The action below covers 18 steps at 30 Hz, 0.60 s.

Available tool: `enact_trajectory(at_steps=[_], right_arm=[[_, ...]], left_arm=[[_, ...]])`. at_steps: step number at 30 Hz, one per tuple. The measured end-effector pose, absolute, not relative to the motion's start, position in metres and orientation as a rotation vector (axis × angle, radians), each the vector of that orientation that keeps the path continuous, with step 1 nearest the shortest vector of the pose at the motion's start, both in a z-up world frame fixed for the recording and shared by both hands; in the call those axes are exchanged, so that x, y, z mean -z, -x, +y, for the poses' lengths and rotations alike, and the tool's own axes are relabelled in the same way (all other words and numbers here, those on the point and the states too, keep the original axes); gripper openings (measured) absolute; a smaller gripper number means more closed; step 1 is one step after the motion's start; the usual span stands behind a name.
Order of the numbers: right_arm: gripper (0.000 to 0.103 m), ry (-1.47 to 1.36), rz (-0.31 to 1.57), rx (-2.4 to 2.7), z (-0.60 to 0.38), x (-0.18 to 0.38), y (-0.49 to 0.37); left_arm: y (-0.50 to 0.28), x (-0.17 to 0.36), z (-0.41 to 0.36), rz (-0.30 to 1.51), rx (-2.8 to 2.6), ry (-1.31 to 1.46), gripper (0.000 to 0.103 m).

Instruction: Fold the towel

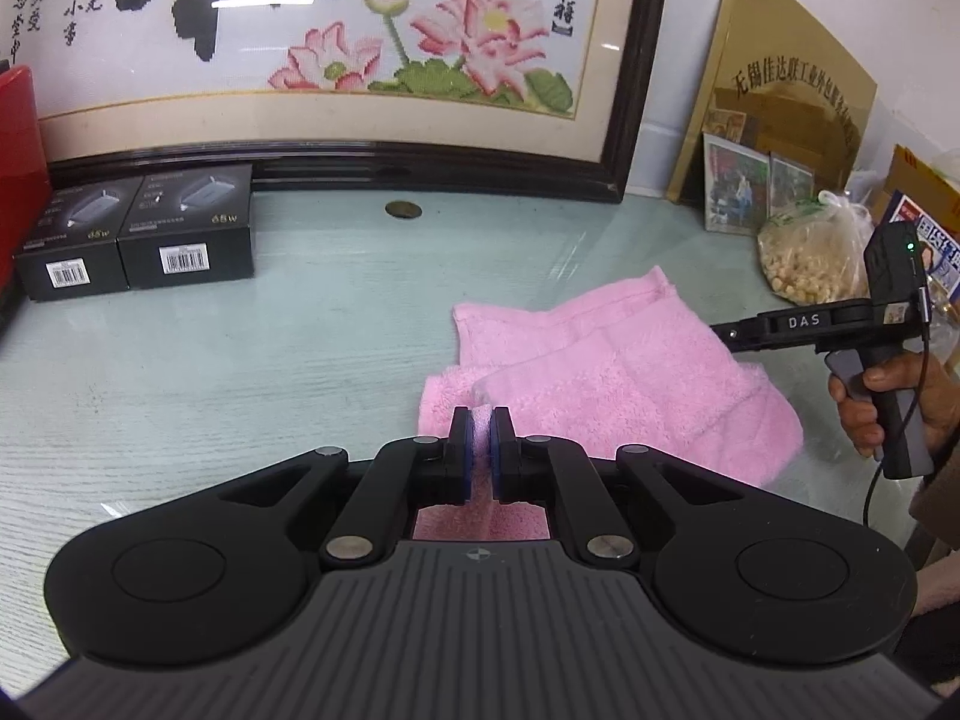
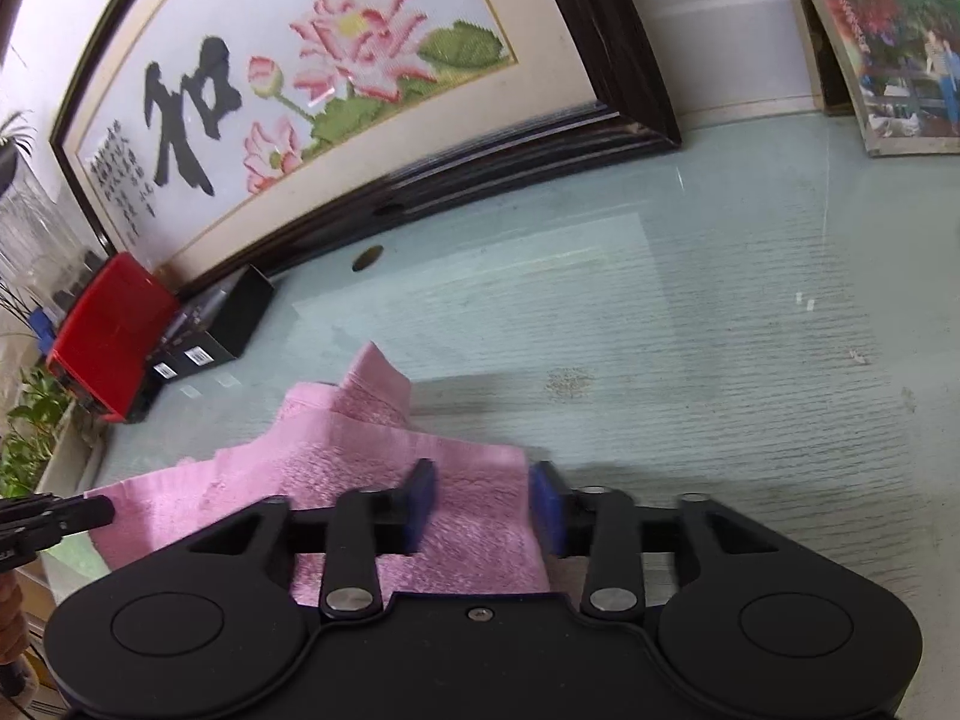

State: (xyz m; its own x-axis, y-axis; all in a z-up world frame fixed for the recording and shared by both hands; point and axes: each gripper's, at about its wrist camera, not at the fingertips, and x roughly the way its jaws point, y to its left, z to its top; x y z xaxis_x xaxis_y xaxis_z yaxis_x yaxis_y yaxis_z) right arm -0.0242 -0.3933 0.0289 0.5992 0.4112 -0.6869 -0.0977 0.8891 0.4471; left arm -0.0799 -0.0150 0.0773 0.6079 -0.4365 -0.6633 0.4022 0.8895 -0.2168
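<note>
A pink towel (image 1: 606,372) lies partly folded and rumpled on the pale green glass table (image 1: 240,360). My left gripper (image 1: 480,438) is shut on the towel's near left edge, a fold of pink cloth pinched between the blue pads. In the right wrist view the towel (image 2: 336,468) spreads under and between the jaws. My right gripper (image 2: 483,510) is open, its blue pads (image 2: 549,510) straddling the towel's right edge. The right gripper also shows in the left wrist view (image 1: 726,335) at the towel's far right side, held by a hand (image 1: 882,402).
A large framed lotus embroidery (image 1: 336,48) leans along the back. Two black boxes (image 1: 138,234) and a red box (image 1: 18,168) stand at left. A bag of nuts (image 1: 810,258), photos (image 1: 738,186) and a gold plaque (image 1: 792,78) sit at right. A coin (image 1: 403,209) lies near the frame.
</note>
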Motion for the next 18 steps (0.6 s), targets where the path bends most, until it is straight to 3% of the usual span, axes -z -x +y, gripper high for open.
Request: enact_trajectory(at_steps=[11, 12, 13, 15, 18], right_arm=[[0.049, -0.037, 0.847, -0.362, -0.349, -0.029, 0.038], [0.043, 0.000, 0.838, -0.362, -0.345, -0.029, 0.040], [0.029, 0.018, 0.830, -0.371, -0.342, -0.028, 0.043], [0.016, 0.005, 0.821, -0.396, -0.340, -0.029, 0.046], [0.009, 0.024, 0.794, -0.378, -0.338, -0.031, 0.050]], left_arm=[[0.071, -0.062, -0.010, 0.838, 0.422, 0.061, 0.005], [0.071, -0.061, -0.010, 0.841, 0.420, 0.058, 0.005], [0.071, -0.060, -0.010, 0.843, 0.419, 0.057, 0.005], [0.071, -0.059, -0.011, 0.847, 0.419, 0.055, 0.005], [0.072, -0.057, -0.011, 0.850, 0.420, 0.051, 0.005]])
